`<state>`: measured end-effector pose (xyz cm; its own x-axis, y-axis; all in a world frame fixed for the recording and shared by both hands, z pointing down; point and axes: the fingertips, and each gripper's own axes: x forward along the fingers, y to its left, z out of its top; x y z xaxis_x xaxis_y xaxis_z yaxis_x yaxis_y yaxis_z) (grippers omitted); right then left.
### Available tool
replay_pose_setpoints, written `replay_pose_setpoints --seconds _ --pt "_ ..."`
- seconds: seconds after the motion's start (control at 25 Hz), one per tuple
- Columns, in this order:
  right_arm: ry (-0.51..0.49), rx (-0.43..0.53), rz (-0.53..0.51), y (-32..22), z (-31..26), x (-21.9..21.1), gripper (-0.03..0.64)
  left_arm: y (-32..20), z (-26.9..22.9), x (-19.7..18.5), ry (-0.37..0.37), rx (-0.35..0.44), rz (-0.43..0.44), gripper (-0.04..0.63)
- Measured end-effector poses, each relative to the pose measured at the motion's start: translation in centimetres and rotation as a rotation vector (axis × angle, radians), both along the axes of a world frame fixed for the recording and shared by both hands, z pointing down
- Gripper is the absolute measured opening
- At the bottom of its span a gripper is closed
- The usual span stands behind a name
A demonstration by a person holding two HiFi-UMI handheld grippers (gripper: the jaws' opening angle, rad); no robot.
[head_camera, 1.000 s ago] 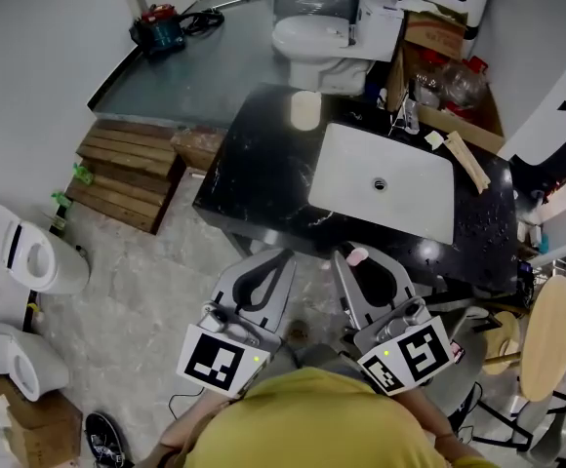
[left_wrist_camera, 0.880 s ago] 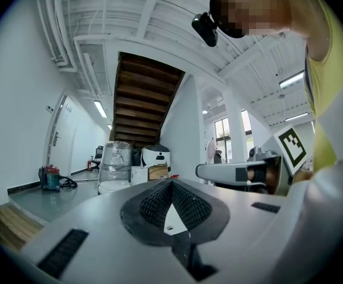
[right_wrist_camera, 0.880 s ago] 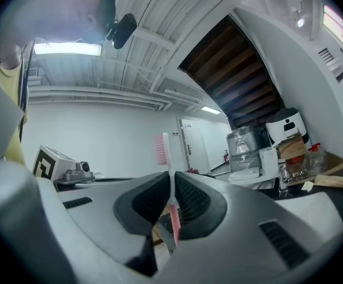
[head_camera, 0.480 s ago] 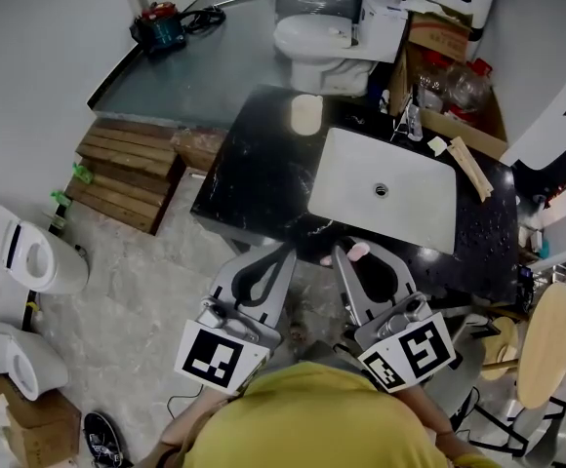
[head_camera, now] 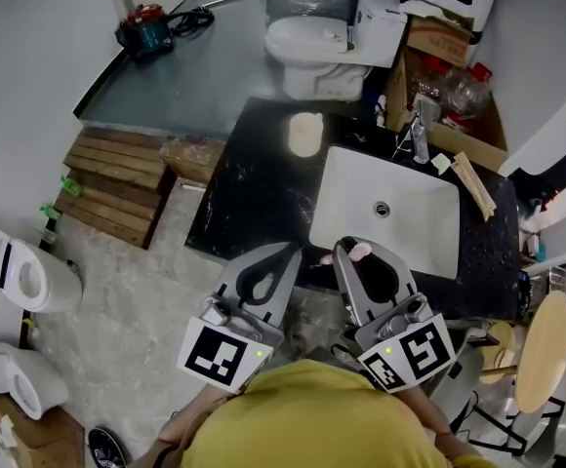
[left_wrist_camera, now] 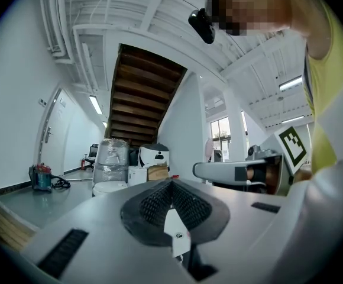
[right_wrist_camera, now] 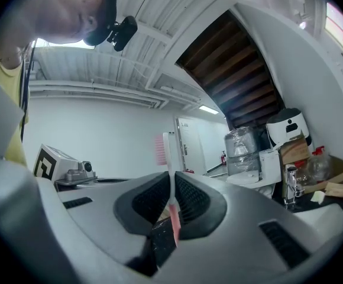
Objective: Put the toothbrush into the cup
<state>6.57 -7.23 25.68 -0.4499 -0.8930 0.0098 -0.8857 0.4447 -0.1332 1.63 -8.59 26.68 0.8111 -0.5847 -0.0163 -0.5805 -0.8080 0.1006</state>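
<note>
My right gripper (head_camera: 347,253) is shut on a pink and white toothbrush (right_wrist_camera: 167,158). The brush stands upright between the pads, bristles at the top; in the head view its pink head (head_camera: 359,253) pokes out above the jaw tips. The cream cup (head_camera: 304,133) stands on the far left part of the black counter (head_camera: 254,188), well ahead of both grippers. Beside the right one, my left gripper (head_camera: 283,253) is shut with nothing between its jaws. Both point level toward the counter, their tips over its near edge. Neither gripper view shows the cup.
A white sink basin (head_camera: 385,208) is set in the counter ahead of the right gripper, with a faucet (head_camera: 421,133) behind it. Beyond the counter stand a toilet (head_camera: 317,42) and cardboard boxes (head_camera: 439,37). A wooden pallet (head_camera: 117,178) lies left, a round stool (head_camera: 542,354) right.
Both grippers have moved forward toward the counter, which now lies nearer in the head view. The toothbrush stays gripped in the right gripper.
</note>
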Motion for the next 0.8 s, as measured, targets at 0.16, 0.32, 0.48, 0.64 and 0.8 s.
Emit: replay_pose_setpoints --seconds 0.16,0.32,0.48,0.64,0.8 --pt "0.000 -0.007 0.011 -3.9 -0.1 0.2 0.041 -4.2 0.1 0.3 -0.003 -0.008 0.014 0.011" --pt "-0.004 -0.016 0.030 -7.6 0.1 0.5 0.041 -7.8 0.2 1.0 -0.004 -0.009 0.043 0.010" --pt "-0.013 -0.028 0.051 -10.8 0.5 0.8 0.041 -11.0 0.7 1.5 -0.015 -0.024 0.070 0.011" --pt "-0.013 -0.036 0.077 -13.5 1.1 1.3 0.041 -13.7 1.1 2.0 -0.020 -0.025 0.099 0.011" --pt "-0.014 -0.044 0.118 -15.6 1.7 2.0 0.041 -15.9 1.6 2.7 -0.026 -0.023 0.138 0.011"
